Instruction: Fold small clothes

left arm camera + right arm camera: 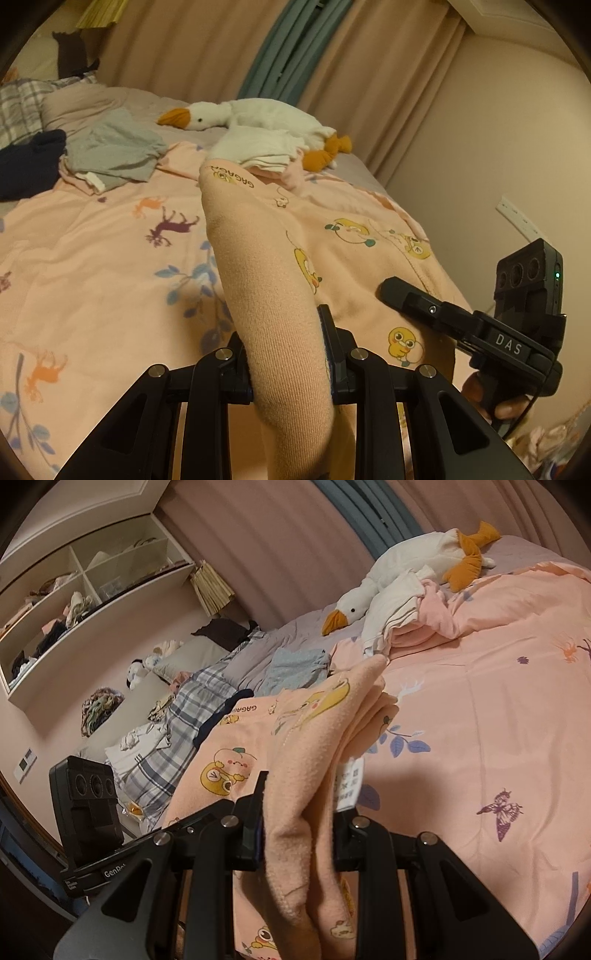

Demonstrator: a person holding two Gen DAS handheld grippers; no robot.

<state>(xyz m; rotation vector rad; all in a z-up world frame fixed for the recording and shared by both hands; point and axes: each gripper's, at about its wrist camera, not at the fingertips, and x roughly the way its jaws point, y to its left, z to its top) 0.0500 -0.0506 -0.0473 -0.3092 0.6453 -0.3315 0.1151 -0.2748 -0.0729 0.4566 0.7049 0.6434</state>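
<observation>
Left gripper [290, 354]: fingertips buried under the peach fleece garment w/ yellow cartoon prints [273, 295]; garment's lower end cut off by bottom edge. Right gripper [299, 834]: pads hidden in bunched folds. White care label [349, 786] text too blurry to read. Navy blue cloth [29, 162] cropped at left edge. Open white wall shelf [92, 602] contents too small to ID.

Plush goose [255, 118] lies on bed [92, 258] behind garment [273, 295].
</observation>
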